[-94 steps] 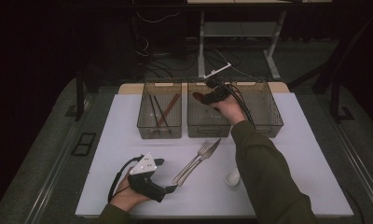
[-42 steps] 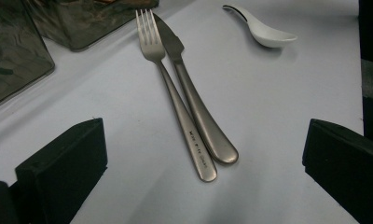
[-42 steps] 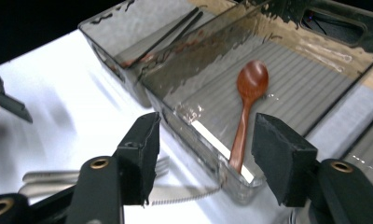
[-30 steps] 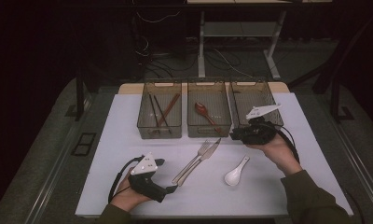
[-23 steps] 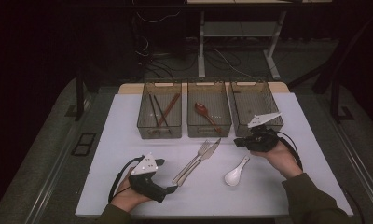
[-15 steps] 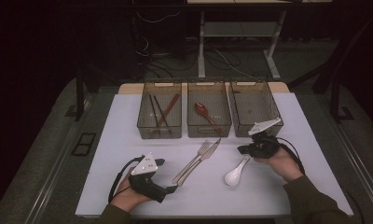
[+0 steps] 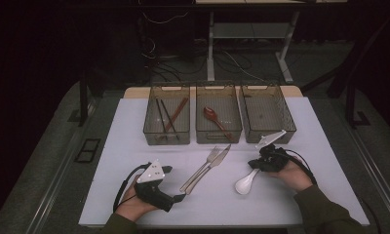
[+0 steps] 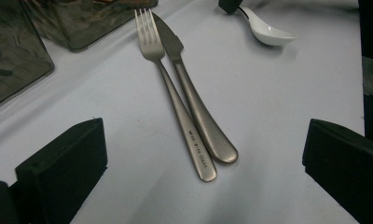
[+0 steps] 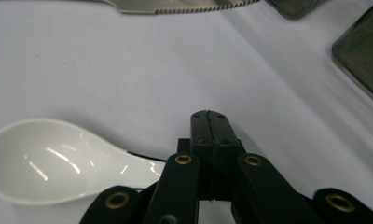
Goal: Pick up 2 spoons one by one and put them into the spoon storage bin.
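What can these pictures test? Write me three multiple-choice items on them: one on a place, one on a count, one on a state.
1. Where does the reddish-brown wooden spoon lie?
A. in the left bin
B. in the middle bin
C. on the white mat

2. How many transparent grey plastic bins stand in the row?
A. two
B. four
C. three

3. How do the jaws of the left gripper stand?
A. wide open, with nothing between them
B. shut on the fork
C. shut on the knife

Key: 1 B, since the high view shows the spoon inside the centre bin of the row. 2 C, since three bins sit side by side there. 3 A, since the left gripper view shows its two black jaws far apart.
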`<state>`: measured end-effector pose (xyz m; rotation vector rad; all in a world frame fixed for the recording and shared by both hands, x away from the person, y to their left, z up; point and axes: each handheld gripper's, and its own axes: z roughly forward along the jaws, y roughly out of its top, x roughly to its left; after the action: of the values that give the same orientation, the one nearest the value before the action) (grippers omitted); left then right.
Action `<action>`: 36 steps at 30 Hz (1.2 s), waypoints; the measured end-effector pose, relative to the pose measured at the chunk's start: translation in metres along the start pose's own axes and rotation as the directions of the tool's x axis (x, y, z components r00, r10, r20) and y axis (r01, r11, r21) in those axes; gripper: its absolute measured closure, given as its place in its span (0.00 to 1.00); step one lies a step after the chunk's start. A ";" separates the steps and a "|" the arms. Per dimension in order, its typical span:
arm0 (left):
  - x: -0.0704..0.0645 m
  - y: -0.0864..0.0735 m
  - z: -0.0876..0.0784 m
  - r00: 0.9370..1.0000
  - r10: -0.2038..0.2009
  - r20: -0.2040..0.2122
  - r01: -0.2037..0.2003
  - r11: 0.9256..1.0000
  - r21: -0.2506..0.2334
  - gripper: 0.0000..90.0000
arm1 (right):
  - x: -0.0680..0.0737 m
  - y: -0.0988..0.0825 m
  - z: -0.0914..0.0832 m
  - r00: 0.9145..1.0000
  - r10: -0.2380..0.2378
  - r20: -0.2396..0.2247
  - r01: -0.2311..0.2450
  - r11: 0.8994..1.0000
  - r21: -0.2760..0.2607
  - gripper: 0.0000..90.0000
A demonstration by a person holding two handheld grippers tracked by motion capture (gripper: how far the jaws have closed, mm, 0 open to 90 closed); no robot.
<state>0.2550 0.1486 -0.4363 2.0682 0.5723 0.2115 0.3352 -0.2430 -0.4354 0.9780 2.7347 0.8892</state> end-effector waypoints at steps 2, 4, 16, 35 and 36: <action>0.000 0.000 0.000 1.000 -0.001 -0.001 0.001 1.000 0.001 0.00 | 0.001 -0.004 -0.001 1.000 0.001 -0.001 -0.001 1.000 0.004 0.99; 0.000 0.000 0.000 1.000 0.000 0.000 0.000 1.000 0.002 0.00 | 0.002 -0.007 -0.003 1.000 0.002 -0.001 -0.002 1.000 0.007 0.99; 0.000 0.000 0.000 1.000 0.003 -0.001 -0.003 1.000 0.004 0.00 | 0.010 -0.030 -0.017 1.000 0.003 -0.009 -0.003 1.000 0.016 0.99; 0.000 0.000 0.001 1.000 0.007 0.000 -0.007 1.000 0.008 0.00 | 0.011 -0.031 -0.030 0.990 0.042 -0.137 -0.063 0.987 -0.148 0.49; 0.000 0.000 0.001 1.000 0.007 0.000 -0.007 1.000 0.008 0.00 | 0.012 -0.030 -0.028 0.989 0.032 -0.141 -0.053 0.988 -0.148 0.48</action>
<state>0.2551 0.1478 -0.4365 2.0780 0.5668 0.2142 0.3011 -0.2679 -0.4273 0.9845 2.7162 1.1949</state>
